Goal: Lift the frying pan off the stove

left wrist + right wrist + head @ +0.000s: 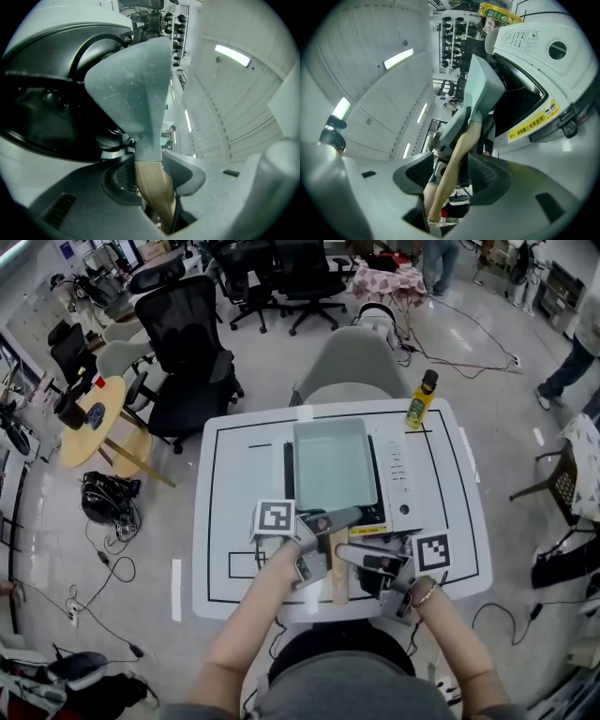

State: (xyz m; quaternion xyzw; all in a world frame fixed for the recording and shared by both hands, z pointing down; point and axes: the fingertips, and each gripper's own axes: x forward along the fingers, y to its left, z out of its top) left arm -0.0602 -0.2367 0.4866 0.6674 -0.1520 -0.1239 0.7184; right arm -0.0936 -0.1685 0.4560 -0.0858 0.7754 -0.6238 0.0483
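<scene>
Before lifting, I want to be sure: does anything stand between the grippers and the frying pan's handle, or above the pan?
Nothing visible. The left gripper grips the wooden handle, the right gripper stands open around it, and nothing hangs above the frying pan.

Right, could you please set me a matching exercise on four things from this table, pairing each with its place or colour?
Things:
1 frying pan
2 wooden handle
3 yellow bottle
4 stove

Place or colour:
A far right part of the table
B between the jaws of the left gripper and the right gripper
C pale green
D beneath the pan

Pairs: 1-C, 2-B, 3-A, 4-D
</scene>
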